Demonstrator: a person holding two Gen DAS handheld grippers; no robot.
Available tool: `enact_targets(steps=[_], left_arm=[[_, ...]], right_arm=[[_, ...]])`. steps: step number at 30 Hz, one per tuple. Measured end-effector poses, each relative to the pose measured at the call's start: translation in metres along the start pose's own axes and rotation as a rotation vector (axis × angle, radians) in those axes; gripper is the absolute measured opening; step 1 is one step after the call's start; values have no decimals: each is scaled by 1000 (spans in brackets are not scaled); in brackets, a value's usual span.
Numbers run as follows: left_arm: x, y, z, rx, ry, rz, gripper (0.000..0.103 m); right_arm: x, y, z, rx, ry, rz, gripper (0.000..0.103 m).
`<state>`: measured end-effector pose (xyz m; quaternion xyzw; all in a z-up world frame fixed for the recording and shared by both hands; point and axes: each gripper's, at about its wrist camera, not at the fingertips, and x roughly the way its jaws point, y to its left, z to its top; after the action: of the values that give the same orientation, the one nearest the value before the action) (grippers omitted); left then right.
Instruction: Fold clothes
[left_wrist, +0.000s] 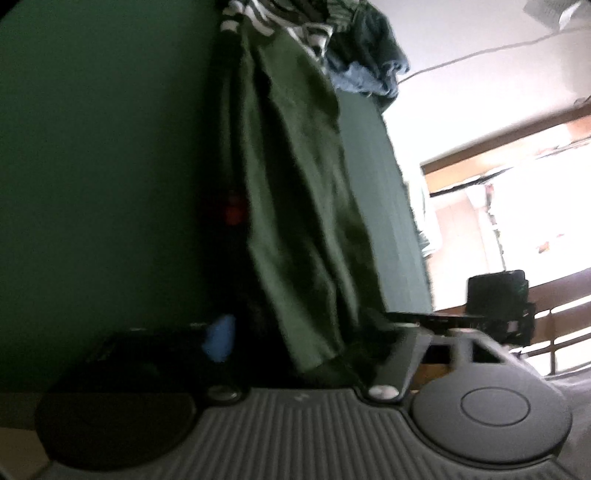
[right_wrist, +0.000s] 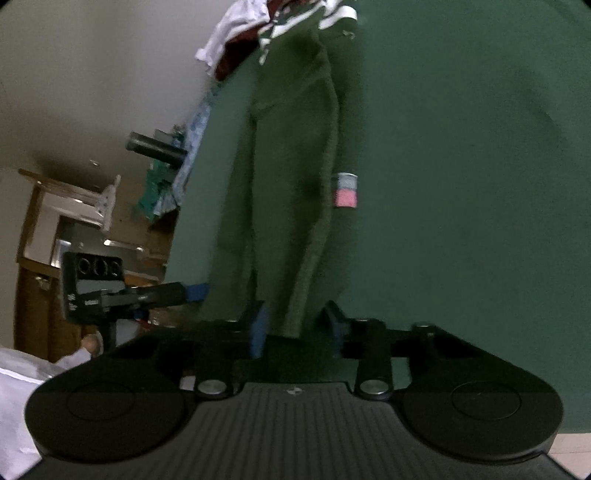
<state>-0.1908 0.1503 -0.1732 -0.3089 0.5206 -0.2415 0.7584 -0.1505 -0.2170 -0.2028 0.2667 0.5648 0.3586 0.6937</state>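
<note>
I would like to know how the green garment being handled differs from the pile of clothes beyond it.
The green garment is one plain dark green piece stretched long toward the camera; the pile is several bunched pieces, white, maroon and striped. The garment reaches between the right gripper's fingers; the pile lies untouched. Both rest on the green surface.

My right gripper (right_wrist: 295, 325) has its blue-padded fingers (right_wrist: 258, 325) pinched on green cloth — my left gripper (left_wrist: 295, 350) does likewise, its fingers dark and blurred.
</note>
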Motion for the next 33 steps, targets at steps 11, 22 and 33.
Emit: enact_targets(steps=[11,22,33], left_arm=[[-11,-13,7,-78,-3,23,10],[-38,-6,85,-242,-146,-9,11],[-9,54,150,-398,-210,-25,29]], right_arm=[[-10,-6,14,48,34,103,12],[-15,-15,87,251,-198,367,12],[16,-36,127,317,-330,235,26]])
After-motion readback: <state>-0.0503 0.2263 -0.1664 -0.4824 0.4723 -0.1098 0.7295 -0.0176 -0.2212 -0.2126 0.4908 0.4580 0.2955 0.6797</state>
